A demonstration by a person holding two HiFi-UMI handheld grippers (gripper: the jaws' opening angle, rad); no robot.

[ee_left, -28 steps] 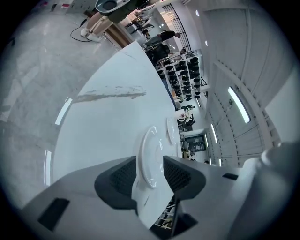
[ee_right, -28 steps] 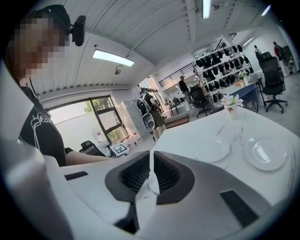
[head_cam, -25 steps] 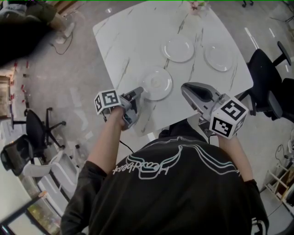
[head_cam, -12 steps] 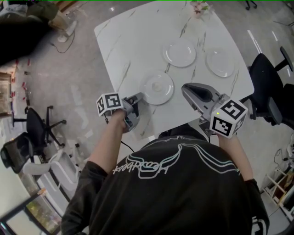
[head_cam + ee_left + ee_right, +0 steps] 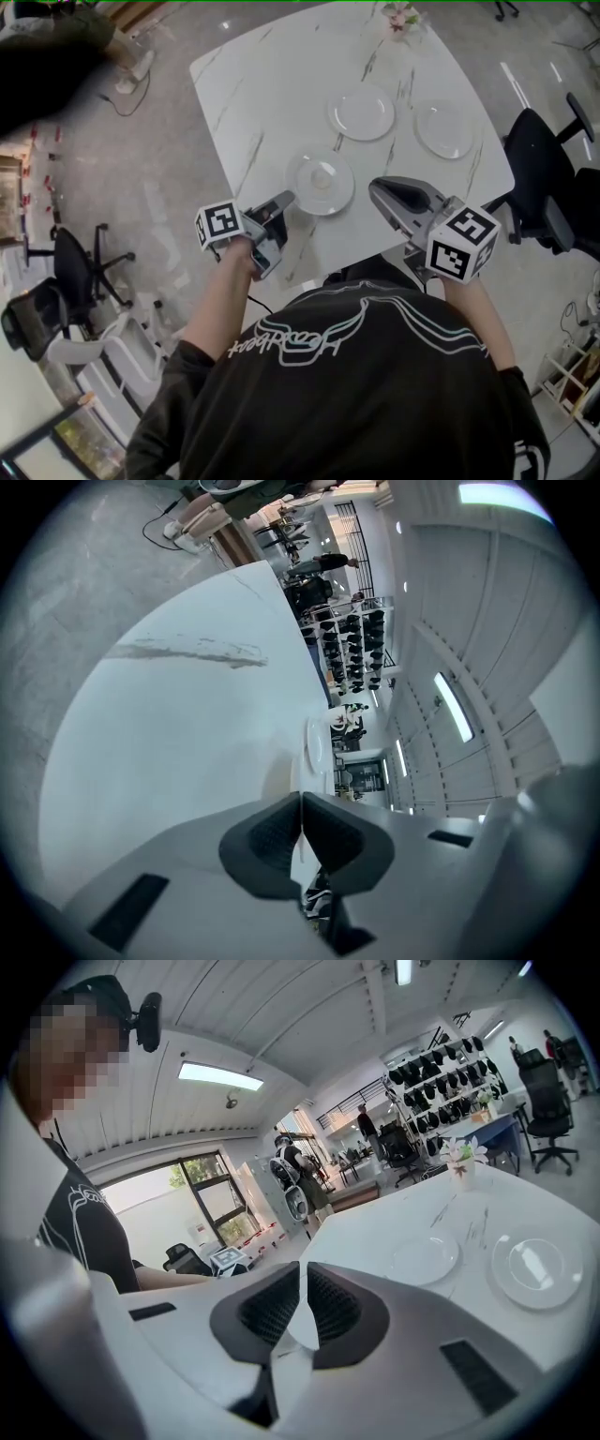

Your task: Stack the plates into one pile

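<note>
The first pickup is in hand; the left tool [image 5: 284, 200] has just been closing its jaws, which now pinch the left rim of the near plate [image 5: 321, 184], close to the front edge of the surface [image 5: 272, 84]. The right tool [image 5: 377, 191] hovers just right of that plate, jaws together on nothing; the middle plate [image 5: 362, 112] and the far plate [image 5: 443, 129] lie apart further back. Next, I judge, the pinched plate needs lifting level, carrying over the middle plate, and lowering centred before release.
</note>
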